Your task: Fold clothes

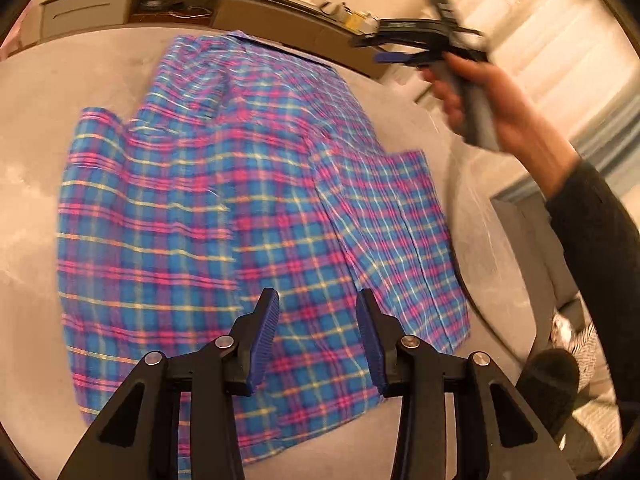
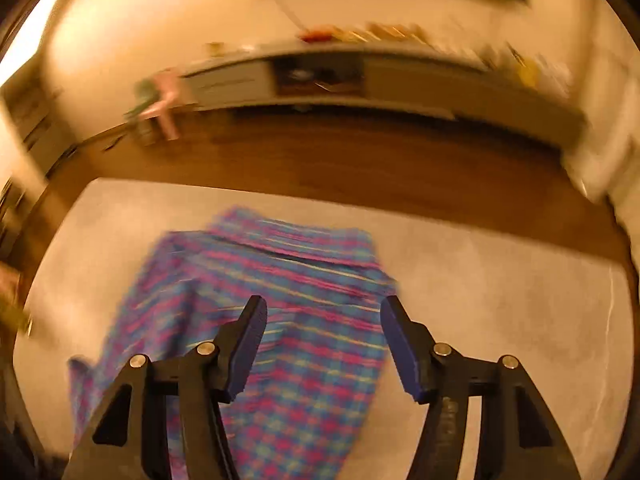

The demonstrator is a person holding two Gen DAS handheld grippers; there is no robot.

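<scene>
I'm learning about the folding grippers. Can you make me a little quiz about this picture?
1. True or false: the plaid shirt lies on the grey table.
2. Is the left gripper A) pinching the shirt, B) open above it?
3. What holds the right gripper up in the air?

Key: 1 true. 2 B, nothing is between its blue pads. 3 A hand in a dark sleeve; its jaws stand open and empty too.

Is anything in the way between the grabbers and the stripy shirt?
No, nothing visible. The left gripper hangs open right over the plaid shirt, and the right gripper is open above it too. Only bare tabletop lies around the shirt.
</scene>
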